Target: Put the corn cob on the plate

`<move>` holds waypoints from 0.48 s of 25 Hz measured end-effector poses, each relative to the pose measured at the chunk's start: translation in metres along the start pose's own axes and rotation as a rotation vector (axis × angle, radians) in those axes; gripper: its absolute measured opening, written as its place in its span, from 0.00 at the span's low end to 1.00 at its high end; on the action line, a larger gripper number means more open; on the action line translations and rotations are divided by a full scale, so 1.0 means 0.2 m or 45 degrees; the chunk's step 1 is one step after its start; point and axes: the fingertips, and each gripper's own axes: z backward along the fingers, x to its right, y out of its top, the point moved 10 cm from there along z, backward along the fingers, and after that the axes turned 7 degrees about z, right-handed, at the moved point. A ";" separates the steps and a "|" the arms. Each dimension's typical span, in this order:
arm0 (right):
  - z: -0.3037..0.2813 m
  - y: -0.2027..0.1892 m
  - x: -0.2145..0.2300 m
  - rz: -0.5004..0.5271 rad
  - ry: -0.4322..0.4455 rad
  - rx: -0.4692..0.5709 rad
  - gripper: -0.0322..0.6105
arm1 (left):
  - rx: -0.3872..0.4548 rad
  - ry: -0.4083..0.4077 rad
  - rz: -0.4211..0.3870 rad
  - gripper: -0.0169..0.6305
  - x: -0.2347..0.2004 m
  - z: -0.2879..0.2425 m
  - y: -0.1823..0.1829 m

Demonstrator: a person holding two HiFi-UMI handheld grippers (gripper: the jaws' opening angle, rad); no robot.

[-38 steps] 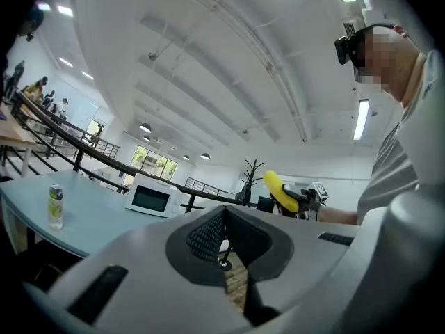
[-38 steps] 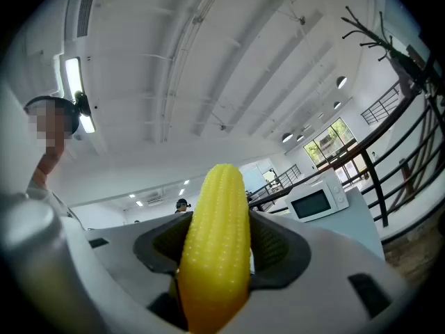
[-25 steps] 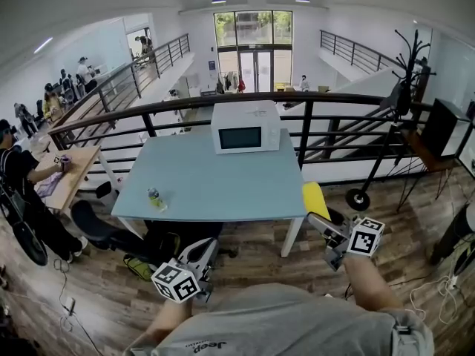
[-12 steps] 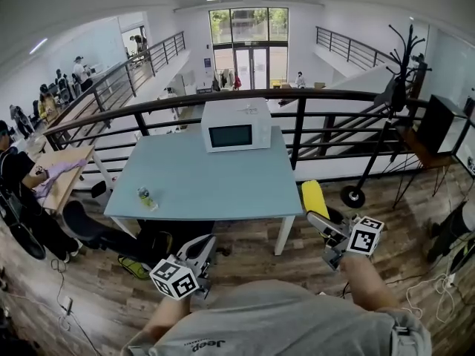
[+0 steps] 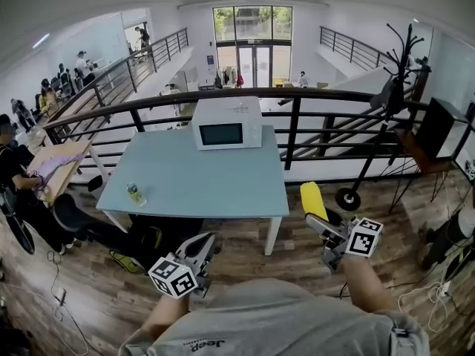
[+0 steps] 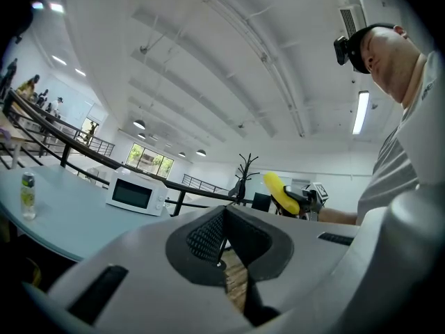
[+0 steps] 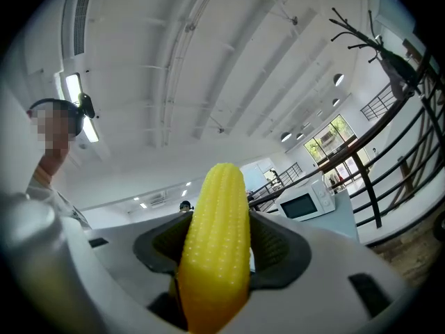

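Observation:
A yellow corn cob [image 5: 313, 199] stands up between the jaws of my right gripper [image 5: 318, 222], which is shut on it at the lower right of the head view. In the right gripper view the corn cob [image 7: 215, 242] fills the space between the dark pads. My left gripper [image 5: 202, 247] is at the lower left, jaws together with nothing in them. In the left gripper view, that gripper [image 6: 222, 236] sees the corn cob [image 6: 280, 192] off to the right. No plate shows in any view.
A light blue table [image 5: 200, 188] stands ahead, bearing a white microwave [image 5: 226, 123] at its far edge and a small bottle [image 5: 134, 193] at the left. Behind it runs a dark railing [image 5: 297, 95]. A coat stand [image 5: 393, 87] rises at the right. People sit at a desk [image 5: 44, 165] on the left.
The table and microwave have slid leftward in the head view as I move along the wooden floor. Both grippers keep their places in the picture, and the corn stays gripped.

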 end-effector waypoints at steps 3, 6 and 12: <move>0.04 0.02 0.05 0.011 0.024 -0.014 0.45 | -0.007 0.014 0.011 0.05 0.05 -0.05 -0.04; 0.07 0.02 0.09 0.007 0.043 -0.019 0.45 | -0.015 0.024 0.023 0.05 0.09 -0.09 -0.07; 0.02 0.00 0.16 -0.008 0.042 -0.020 0.45 | -0.024 0.034 0.011 0.05 0.05 -0.11 -0.06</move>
